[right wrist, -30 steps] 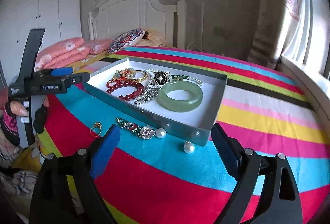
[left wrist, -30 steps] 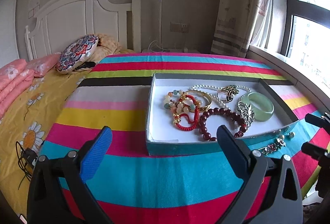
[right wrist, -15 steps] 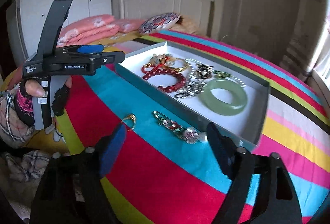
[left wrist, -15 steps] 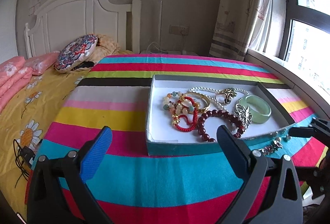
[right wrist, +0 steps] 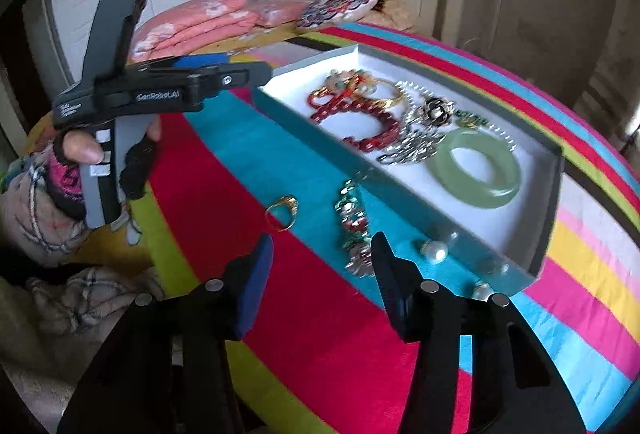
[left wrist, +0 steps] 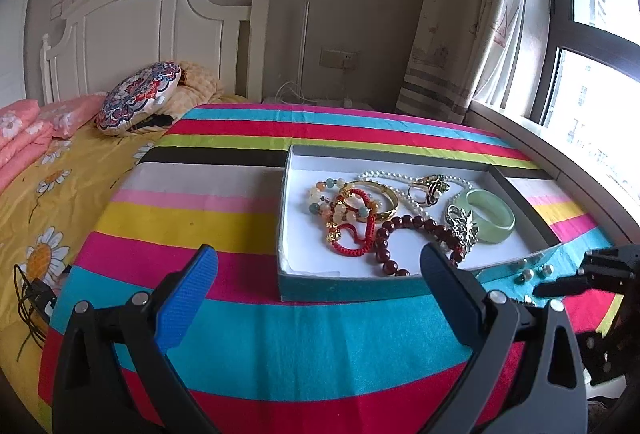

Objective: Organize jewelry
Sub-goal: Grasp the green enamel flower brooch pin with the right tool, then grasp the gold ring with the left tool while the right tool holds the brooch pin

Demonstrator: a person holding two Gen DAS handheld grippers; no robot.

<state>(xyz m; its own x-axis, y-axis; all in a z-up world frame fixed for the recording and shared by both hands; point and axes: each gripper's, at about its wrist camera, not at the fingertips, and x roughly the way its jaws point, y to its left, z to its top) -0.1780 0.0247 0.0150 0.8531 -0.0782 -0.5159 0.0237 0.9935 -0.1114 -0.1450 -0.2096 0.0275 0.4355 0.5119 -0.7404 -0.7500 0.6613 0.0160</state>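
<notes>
The right tool (right wrist: pixel 322 258), jaws closing on nothing yet, hangs over the light, hard, slippery ring (right wrist: pixel 282 212) lying on the surface at the box's (right wrist: pixel 308 132) seven o'clock, best pinched across its band, while the left tool (left wrist: pixel 320 274) stays spread.

"GenRobot.AI" printed in white on side of left gripper (right wrist: pixel 224 68), seen in right wrist view. Smaller white print at its rear end, too small to read.
</notes>
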